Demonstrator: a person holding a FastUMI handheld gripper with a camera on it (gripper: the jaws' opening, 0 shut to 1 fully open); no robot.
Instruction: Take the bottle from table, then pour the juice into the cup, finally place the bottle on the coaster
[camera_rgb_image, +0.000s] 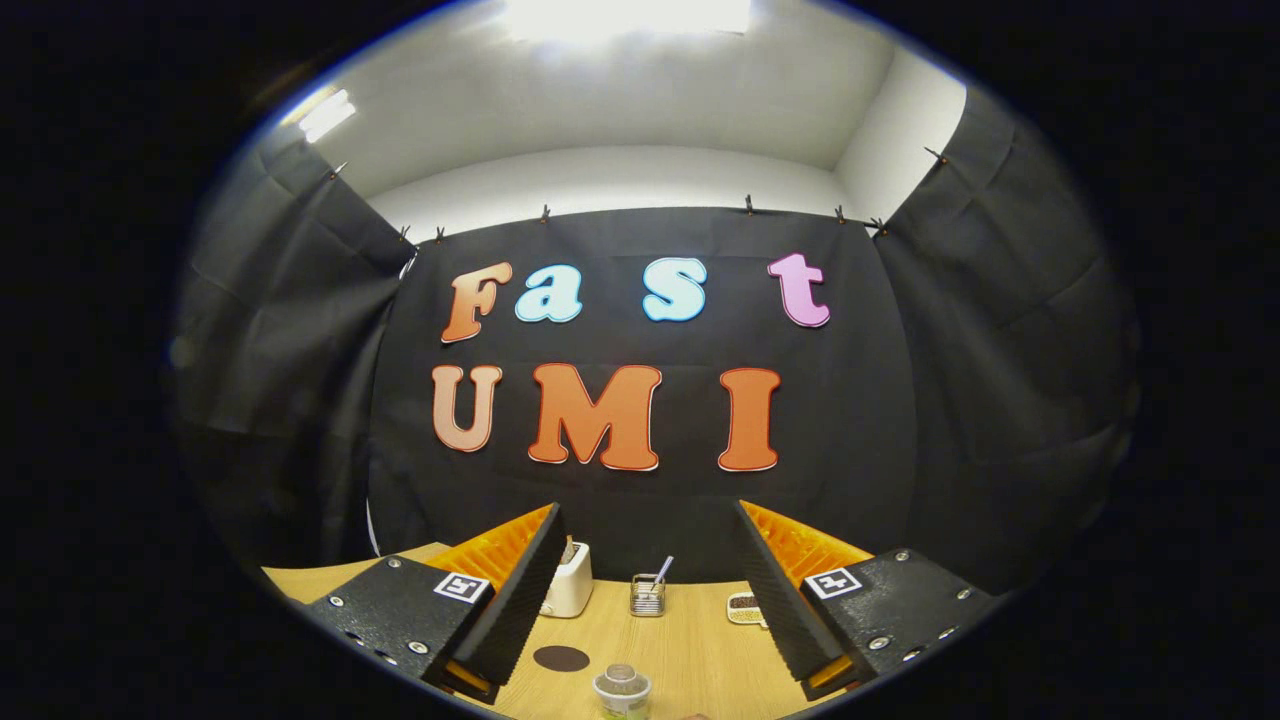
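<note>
Spread wide, the gripper (650, 600) holds nothing. Upright bottle (622, 692) stands below and between its fingers, right of the coaster (561, 658).

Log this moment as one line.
gripper: open, holding nothing | bottle: on table, between fingers | coaster: bare, beside bottle | stage: approach
</note>
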